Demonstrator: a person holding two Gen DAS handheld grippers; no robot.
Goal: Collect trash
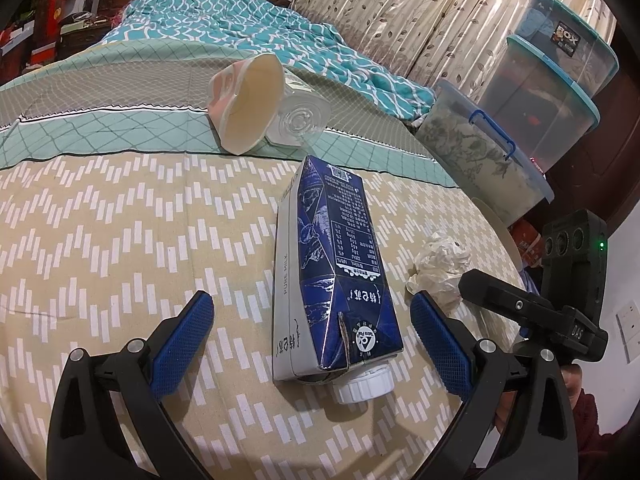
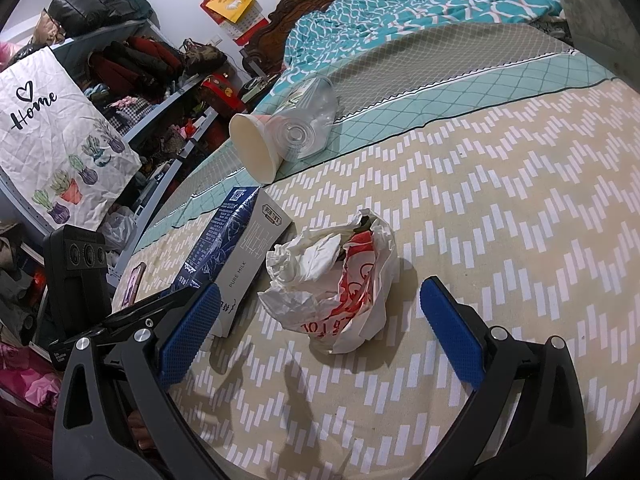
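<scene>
Approaching is the step in hand. Left gripper (image 1: 310,340), jaws apart and empty, straddles the carton (image 1: 332,280) lying at frame centre on the bed (image 1: 120,240). Right gripper (image 2: 320,330), jaws apart and empty, faces the wrapper (image 2: 340,280) at centre. Cups (image 1: 256,104) lie in the upper middle. Next move, as judged: advance each gripper, then close.
</scene>
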